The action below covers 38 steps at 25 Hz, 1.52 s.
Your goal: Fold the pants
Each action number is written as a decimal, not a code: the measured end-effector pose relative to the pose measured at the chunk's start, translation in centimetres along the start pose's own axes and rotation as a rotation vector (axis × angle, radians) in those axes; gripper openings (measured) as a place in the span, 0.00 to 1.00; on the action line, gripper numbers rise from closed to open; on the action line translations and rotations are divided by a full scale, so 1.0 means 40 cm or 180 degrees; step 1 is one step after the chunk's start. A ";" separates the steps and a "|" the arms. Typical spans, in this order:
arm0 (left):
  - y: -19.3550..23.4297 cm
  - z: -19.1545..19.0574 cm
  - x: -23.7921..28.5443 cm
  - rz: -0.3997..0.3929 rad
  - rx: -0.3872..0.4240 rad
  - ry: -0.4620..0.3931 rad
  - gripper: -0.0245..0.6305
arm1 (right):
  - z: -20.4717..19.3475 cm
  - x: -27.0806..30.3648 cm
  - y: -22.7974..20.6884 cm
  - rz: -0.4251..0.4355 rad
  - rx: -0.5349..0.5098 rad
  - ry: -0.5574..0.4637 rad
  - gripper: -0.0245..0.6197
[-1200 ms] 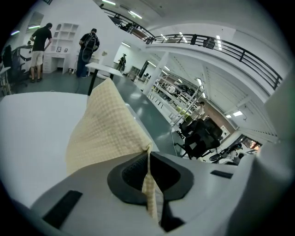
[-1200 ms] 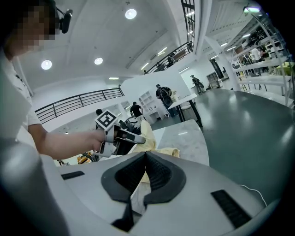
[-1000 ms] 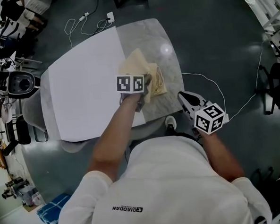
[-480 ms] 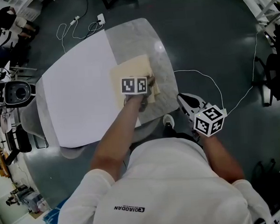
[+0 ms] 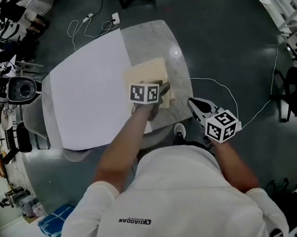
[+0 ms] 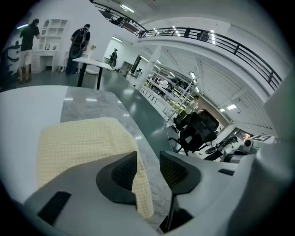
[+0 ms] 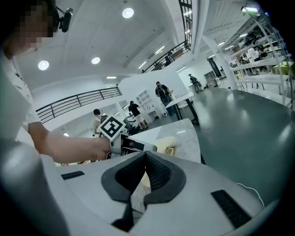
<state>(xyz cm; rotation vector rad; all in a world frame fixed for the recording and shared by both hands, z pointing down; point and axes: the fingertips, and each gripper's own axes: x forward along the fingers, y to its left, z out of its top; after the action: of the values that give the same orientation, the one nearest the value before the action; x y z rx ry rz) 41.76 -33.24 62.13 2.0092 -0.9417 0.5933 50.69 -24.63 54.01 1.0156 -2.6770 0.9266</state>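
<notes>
Head view, looking down: a person in a white shirt stood at the near edge of a marble-topped table, w/ a gripper in each hand. A white sheet covered the table's left part, leaving the right part bare.

The pants, cream and folded into a compact block, lay toward the table's near right, at the sheet's right edge and mostly on bare marble.

The left gripper reached in over the near edge and angled down at the pants' near side. In the left gripper view the pants filled the lower left. One hanging fold edge sat btwn the jaws of the left gripper. Those jaws had just been opening and stood well apart. The cloth rested against the left pad only, w/ a clear gap to the other pad, so nothing was gripped.

The right gripper hung off the table's near right corner, over the grey floor, apart from the pants. A thin white cable looped on the floor beside it. In the right gripper view the tips of the right gripper met, w/ nothing held. The pants showed beyond, on the table.

Bg, left gripper view: black office chairs past the table's far edge.
</notes>
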 end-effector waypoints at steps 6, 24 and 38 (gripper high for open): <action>0.006 0.023 -0.113 0.0010 -0.0090 -0.0362 0.26 | 0.034 0.056 0.065 0.0237 -0.0168 0.0028 0.07; 0.005 -0.126 -0.697 0.0011 0.0292 -0.1324 0.08 | 0.053 0.065 0.392 0.0226 -0.0445 -0.0253 0.07; 0.001 -0.368 -0.893 -0.0174 0.0522 -0.1225 0.08 | -0.125 0.021 0.689 -0.0133 -0.0717 -0.0143 0.07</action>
<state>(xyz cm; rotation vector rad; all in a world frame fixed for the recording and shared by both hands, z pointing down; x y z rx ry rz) 18.96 -6.63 45.92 2.3401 -1.0860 0.2619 32.02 -6.03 44.50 1.0479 -2.7076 0.5840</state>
